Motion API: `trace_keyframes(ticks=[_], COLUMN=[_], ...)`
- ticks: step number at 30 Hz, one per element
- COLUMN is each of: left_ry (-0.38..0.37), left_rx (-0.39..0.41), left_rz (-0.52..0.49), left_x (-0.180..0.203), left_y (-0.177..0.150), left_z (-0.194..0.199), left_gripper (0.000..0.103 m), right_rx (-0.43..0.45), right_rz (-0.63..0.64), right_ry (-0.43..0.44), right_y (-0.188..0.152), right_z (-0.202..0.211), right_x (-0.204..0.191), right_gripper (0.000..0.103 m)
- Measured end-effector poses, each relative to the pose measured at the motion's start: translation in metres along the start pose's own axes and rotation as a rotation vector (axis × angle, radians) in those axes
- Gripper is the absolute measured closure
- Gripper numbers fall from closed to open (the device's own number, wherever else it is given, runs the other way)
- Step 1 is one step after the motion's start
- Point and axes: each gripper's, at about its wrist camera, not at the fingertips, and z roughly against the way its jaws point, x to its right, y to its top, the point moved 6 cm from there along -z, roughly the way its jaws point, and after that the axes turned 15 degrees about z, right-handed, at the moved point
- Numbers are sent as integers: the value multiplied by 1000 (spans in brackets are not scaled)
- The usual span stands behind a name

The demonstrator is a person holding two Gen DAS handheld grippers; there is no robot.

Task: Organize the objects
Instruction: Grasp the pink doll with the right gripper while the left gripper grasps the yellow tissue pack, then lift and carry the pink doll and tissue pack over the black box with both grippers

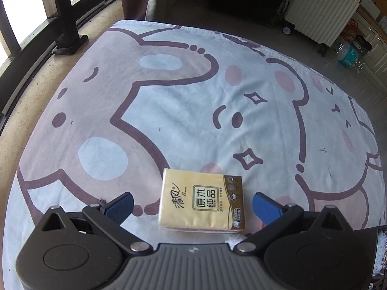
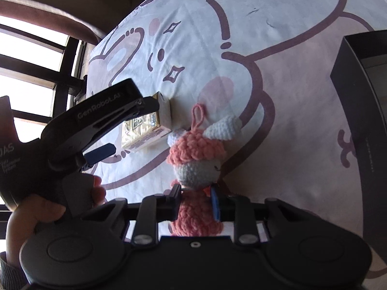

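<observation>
A yellow tissue pack lies flat on the cartoon-print cloth. My left gripper is open, its blue pads on either side of the pack and apart from it. In the right wrist view my right gripper is shut on a pink and white crochet doll, held above the cloth. The tissue pack lies beyond the doll to the left, with the left gripper over it.
A black box stands at the right edge of the cloth. A dark window railing runs along the left. A white ribbed suitcase and boxes stand on the floor at the back right.
</observation>
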Motion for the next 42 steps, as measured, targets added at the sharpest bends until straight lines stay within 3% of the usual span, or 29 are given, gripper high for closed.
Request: trace_keyframes(ticks=[4,11,14,16,22,42], left_ry=[46,64,55,43,3,-45], left_rx=[-5,-16,-22,-26,-20,122], left_rz=[-35,-35,-22,-6,9,-102], left_x=[5,5,3,3,3,17], left_y=[-5,-6,-5,-3,1,3], left_z=[-9,-14,-14,-12,3,108], left_gripper=[3,11,16,28,28,28], right_rx=[-32,-64,-78,-82,-67,168], right_rz=[33,61,70,73,93,115], right_ry=[-8,-9,-15,-25,-24,-61], right_y=[-3,-3,-4,-4,-2,19], right_z=[-1,-9,-14,-17,-10,84], right_x=[4,0,1,3,2,-11], right_gripper=[77,72,69,71,74,74])
